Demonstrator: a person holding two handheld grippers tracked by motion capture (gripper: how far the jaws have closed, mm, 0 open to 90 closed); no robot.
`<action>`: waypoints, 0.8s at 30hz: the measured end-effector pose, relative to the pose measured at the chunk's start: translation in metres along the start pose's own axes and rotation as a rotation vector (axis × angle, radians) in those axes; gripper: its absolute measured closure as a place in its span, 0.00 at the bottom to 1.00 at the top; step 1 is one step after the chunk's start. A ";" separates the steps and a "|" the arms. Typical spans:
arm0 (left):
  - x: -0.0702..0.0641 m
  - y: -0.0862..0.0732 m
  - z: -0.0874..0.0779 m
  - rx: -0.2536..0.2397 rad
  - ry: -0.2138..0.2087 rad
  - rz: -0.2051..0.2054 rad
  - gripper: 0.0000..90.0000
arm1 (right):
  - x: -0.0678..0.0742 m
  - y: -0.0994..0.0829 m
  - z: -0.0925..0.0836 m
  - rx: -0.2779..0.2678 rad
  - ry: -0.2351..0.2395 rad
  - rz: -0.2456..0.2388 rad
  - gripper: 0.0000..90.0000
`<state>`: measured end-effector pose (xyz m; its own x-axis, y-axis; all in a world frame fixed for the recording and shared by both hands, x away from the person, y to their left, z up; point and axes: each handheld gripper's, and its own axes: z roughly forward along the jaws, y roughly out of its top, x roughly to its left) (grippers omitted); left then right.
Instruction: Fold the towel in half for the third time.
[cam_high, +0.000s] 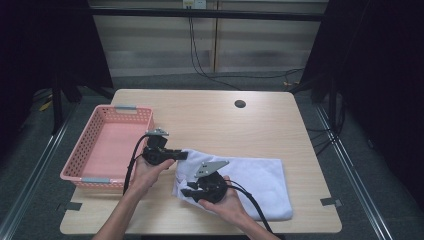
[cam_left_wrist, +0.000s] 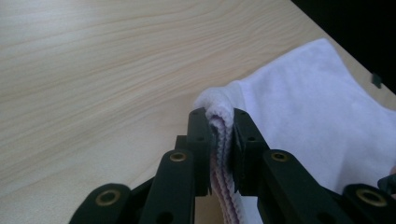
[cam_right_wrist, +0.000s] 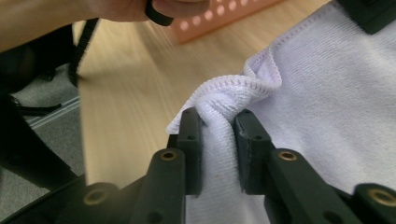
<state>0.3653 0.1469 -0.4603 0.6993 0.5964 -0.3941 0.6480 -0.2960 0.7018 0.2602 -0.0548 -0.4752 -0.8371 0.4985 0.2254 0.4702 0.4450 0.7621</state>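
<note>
A white towel (cam_high: 250, 180) lies folded on the near right part of the wooden table (cam_high: 215, 117). My left gripper (cam_high: 182, 155) reaches from the left to the towel's far left corner. In the left gripper view its jaws (cam_left_wrist: 220, 116) are shut on a folded edge of the towel (cam_left_wrist: 317, 116). My right gripper (cam_high: 186, 191) sits at the towel's near left corner, its jaws pointing left. In the right gripper view those jaws (cam_right_wrist: 217, 116) pinch a bunched hemmed corner of the towel (cam_right_wrist: 336, 102).
A pink perforated basket (cam_high: 80, 165) stands at the table's left edge, just left of my left hand; its wall (cam_right_wrist: 219, 18) appears in the right gripper view. A round cable hole (cam_high: 240, 104) sits at the far middle. Bare wood stretches beyond the towel.
</note>
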 end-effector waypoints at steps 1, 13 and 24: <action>0.005 -0.002 0.004 0.006 0.012 -0.014 0.89 | -0.001 0.000 0.004 0.014 0.007 0.004 0.70; 0.016 -0.009 0.015 0.028 0.036 -0.058 0.88 | -0.003 0.004 0.046 0.071 -0.015 -0.005 0.31; 0.012 -0.010 0.016 0.047 0.030 -0.045 0.87 | 0.014 -0.002 0.045 0.131 -0.105 -0.200 0.44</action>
<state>0.3715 0.1455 -0.4815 0.6600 0.6321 -0.4060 0.6924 -0.3022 0.6551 0.2605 -0.0148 -0.5008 -0.8867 0.4622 0.0085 0.3359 0.6317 0.6987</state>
